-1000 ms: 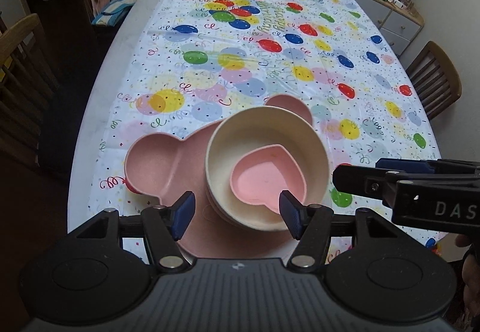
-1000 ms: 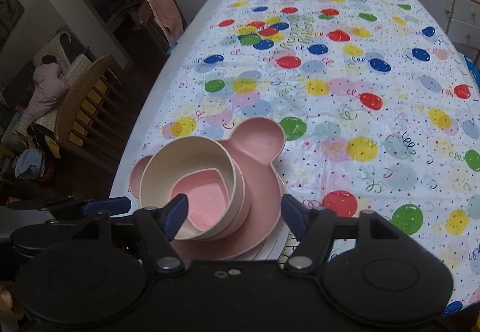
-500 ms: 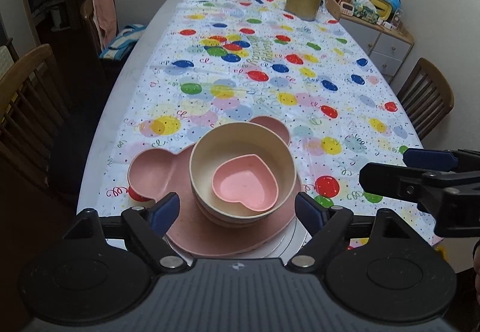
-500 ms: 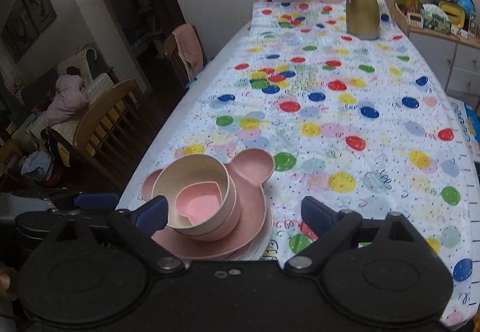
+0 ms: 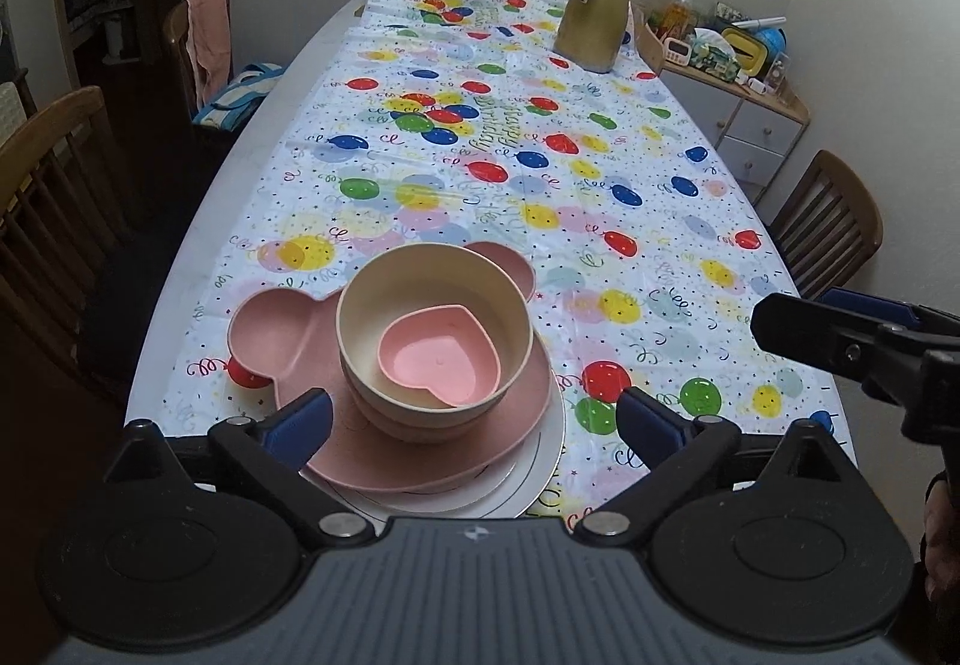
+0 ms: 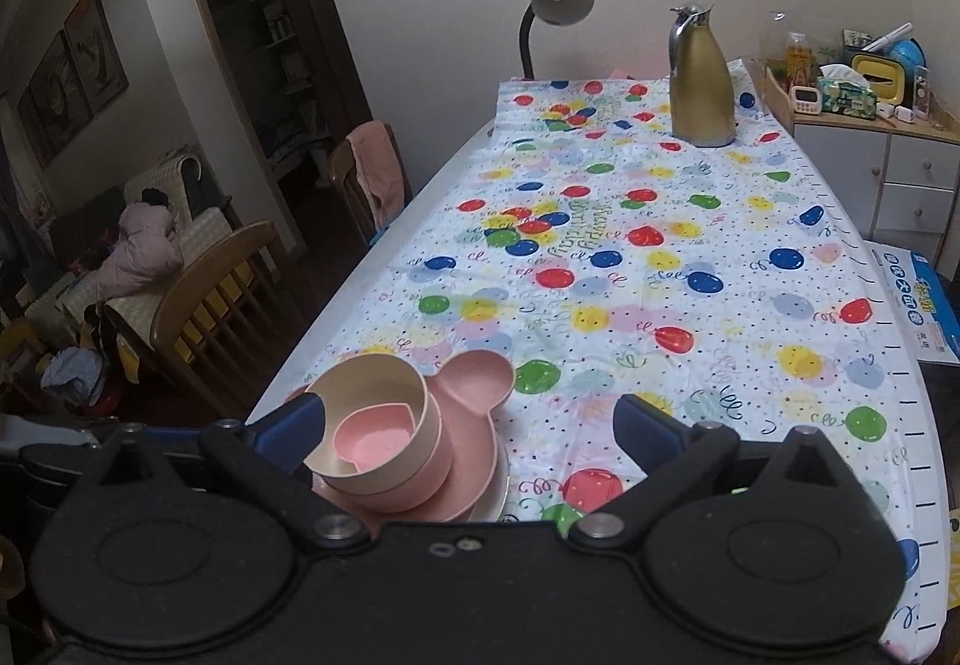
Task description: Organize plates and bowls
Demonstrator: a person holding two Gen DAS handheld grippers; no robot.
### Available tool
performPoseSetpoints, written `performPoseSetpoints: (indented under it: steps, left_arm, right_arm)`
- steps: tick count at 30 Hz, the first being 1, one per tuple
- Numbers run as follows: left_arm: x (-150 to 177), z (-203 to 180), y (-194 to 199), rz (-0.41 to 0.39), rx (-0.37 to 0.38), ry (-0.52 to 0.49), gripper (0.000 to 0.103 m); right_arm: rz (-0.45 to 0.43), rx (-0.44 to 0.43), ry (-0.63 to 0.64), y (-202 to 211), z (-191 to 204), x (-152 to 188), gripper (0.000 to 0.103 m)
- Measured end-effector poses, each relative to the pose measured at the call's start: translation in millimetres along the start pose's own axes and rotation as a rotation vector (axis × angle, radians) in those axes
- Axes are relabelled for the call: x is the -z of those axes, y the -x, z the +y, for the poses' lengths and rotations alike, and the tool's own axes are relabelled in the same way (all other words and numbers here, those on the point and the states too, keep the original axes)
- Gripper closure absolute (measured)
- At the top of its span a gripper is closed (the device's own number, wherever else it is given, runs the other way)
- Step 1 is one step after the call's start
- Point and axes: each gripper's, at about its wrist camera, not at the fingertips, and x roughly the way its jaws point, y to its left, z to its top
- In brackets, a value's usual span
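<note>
Left wrist view: the left claw [image 5: 474, 419] is spread wide and empty, hanging just above the near edge of the stack. The stack sits at the near end of the surface [image 5: 540, 173], on the balloon cloth: white plate [image 5: 540, 476] at the bottom, pink bear-ear plate [image 5: 288, 332] on it, a pink bowl [image 5: 420, 422] and a cream bowl [image 5: 432, 299] nested on that, and the little pink heart dish [image 5: 441, 359] inside. The right claw [image 5: 840, 341] pokes in from the right, well apart from the stack.

Right wrist view: same pile, low and left in frame, cream bowl [image 6: 372, 401] with heart dish [image 6: 375, 440] inside, bear-ear plate [image 6: 474, 383] under. The right claw [image 6: 468, 431] is also spread open, holding nothing. A gold jug [image 6: 702, 83] stands at the far end, out of the way.

My guess is that these look like light, stiff plastic or wheat-straw ware, so not fragile but a bit slick. If anything needs shifting, I'd pinch a bowl by its rim wall, or the bear plate by an ear; the heart dish sits loose and tilted, so it could slide.
</note>
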Motion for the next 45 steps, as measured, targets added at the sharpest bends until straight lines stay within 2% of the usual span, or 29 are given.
performPoseSetpoints:
  steps: [12, 16, 26, 45]
  left_arm:
    - [14, -18, 21, -0.086, 0.008, -0.028, 0.002]
    - [18, -20, 26, -0.105, -0.008, -0.032, 0.002]
    - [23, -23, 29, -0.107, -0.014, -0.032, 0.002]
    - [24, -23, 31, -0.106, -0.033, -0.024, 0.002]
  right_arm:
    - [-0.085, 0.014, -0.018, 22, -5, 22, 0.000]
    - [-0.088, 0.042, -0.028, 26, -2, 33, 0.000]
    - [-0.125, 0.062, -0.060, 36, -1, 39, 0.000]
    - [-0.113, 0.065, -0.053, 31, 7, 42, 0.000]
